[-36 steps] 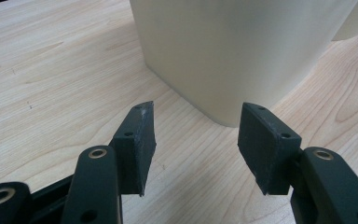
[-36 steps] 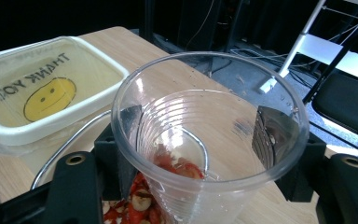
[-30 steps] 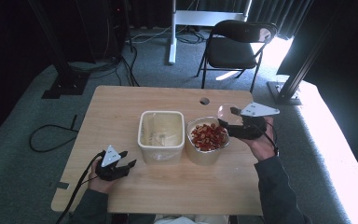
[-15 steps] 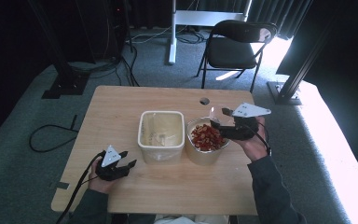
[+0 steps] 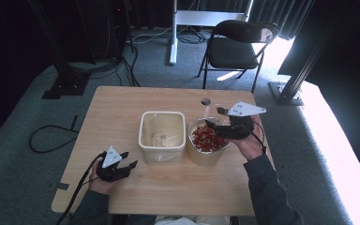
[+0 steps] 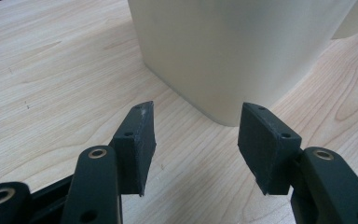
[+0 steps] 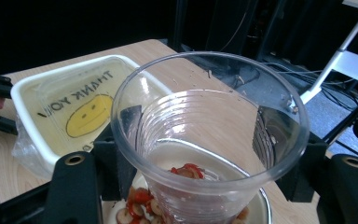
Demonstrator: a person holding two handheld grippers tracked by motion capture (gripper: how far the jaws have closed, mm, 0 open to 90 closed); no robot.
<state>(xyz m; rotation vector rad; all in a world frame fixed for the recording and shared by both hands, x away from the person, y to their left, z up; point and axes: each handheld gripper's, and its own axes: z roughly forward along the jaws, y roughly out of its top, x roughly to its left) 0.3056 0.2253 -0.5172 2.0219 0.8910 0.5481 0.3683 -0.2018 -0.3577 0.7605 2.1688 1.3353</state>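
Observation:
My right gripper (image 5: 217, 118) is shut on a clear plastic cup (image 7: 209, 140), one jaw on each side of its wall. It holds the cup tilted over a round bowl (image 5: 201, 157) of red and pale pieces (image 7: 137, 198); a few such pieces lie inside the cup. Left of the bowl stands a white square container (image 5: 143, 136) lined with a smiley-face bag (image 7: 81, 114). My left gripper (image 5: 126, 161) rests on the table near the front left, open, with nothing between its jaws. In the left gripper view that gripper (image 6: 196, 140) faces the container's corner (image 6: 233, 46) from a short distance.
The wooden table (image 5: 122, 108) has a small round hole (image 5: 205, 101) behind the bowl. A black folding chair (image 5: 236, 47) stands beyond the far edge. A cable (image 5: 82, 180) trails from the left gripper off the front left corner.
The right gripper has carried the cup leftward, from beside the bowl's right edge to above the bowl. The left gripper has stayed where it was.

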